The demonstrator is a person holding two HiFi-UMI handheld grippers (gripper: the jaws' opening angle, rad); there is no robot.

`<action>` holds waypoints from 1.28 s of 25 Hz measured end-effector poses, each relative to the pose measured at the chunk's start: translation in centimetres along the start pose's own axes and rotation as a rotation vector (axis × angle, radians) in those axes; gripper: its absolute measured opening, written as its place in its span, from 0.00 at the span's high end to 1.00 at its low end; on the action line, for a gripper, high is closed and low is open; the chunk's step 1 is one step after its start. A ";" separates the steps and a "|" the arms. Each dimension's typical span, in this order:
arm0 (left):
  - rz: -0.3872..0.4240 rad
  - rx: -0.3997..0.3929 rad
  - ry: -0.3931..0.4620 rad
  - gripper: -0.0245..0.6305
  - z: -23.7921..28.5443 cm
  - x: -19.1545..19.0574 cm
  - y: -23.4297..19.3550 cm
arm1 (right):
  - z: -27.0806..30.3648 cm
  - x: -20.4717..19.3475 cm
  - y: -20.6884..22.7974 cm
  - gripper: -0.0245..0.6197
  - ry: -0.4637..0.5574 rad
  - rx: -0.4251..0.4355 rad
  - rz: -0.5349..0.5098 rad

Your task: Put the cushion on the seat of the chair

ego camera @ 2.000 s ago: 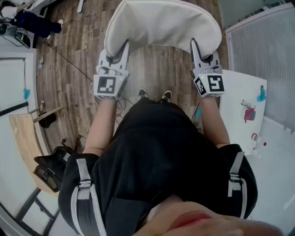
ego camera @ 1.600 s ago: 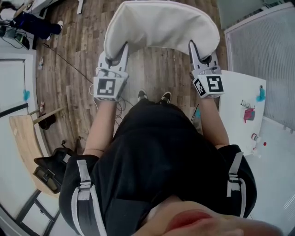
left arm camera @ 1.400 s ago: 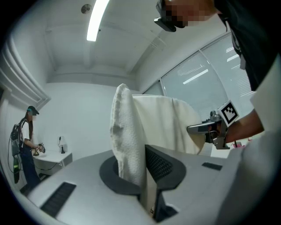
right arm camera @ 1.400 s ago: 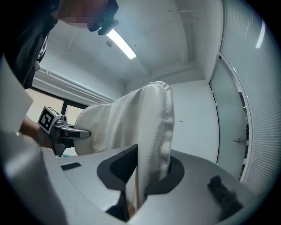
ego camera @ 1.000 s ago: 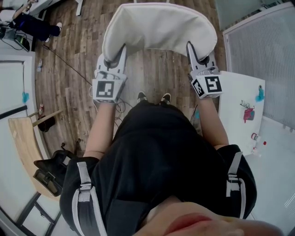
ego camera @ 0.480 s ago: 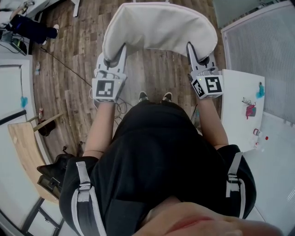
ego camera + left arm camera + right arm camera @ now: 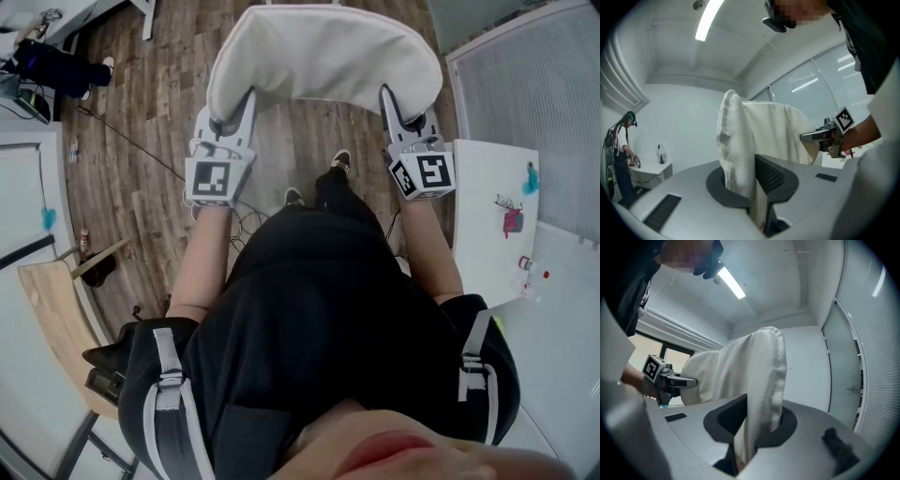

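one shoe [image 7: 341, 161] stepped forward, cushion [image 7: 323, 52] still gripped

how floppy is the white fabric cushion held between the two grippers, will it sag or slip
Probably soft and bendy: the white fabric cushion arches between the left gripper and the right gripper instead of spanning flat. Likely light for its size, since two edge pinches carry it. Slipping seems unlikely, as its nubbly surface is squeezed thin where each gripper clamps it.
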State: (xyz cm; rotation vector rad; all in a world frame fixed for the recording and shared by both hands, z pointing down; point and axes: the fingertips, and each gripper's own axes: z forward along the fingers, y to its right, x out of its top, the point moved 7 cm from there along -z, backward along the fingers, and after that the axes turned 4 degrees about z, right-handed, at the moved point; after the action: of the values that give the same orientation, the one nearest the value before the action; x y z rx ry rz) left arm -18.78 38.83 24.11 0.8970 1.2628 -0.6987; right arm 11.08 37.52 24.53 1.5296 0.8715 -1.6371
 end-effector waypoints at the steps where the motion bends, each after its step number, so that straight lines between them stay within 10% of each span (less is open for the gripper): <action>1: 0.002 0.000 0.002 0.88 0.2 0.0 -0.1 | 0.1 0.0 0.1 0.87 -0.001 -0.002 -0.001; 32: 0.031 0.072 -0.064 0.88 23.1 0.9 -0.8 | 14.0 -1.3 21.0 0.87 0.021 0.091 0.036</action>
State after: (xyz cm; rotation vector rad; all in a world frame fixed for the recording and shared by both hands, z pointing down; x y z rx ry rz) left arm -7.94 18.42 24.51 0.9444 1.1708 -0.7465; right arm 22.06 14.83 26.76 1.6175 0.7851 -1.6574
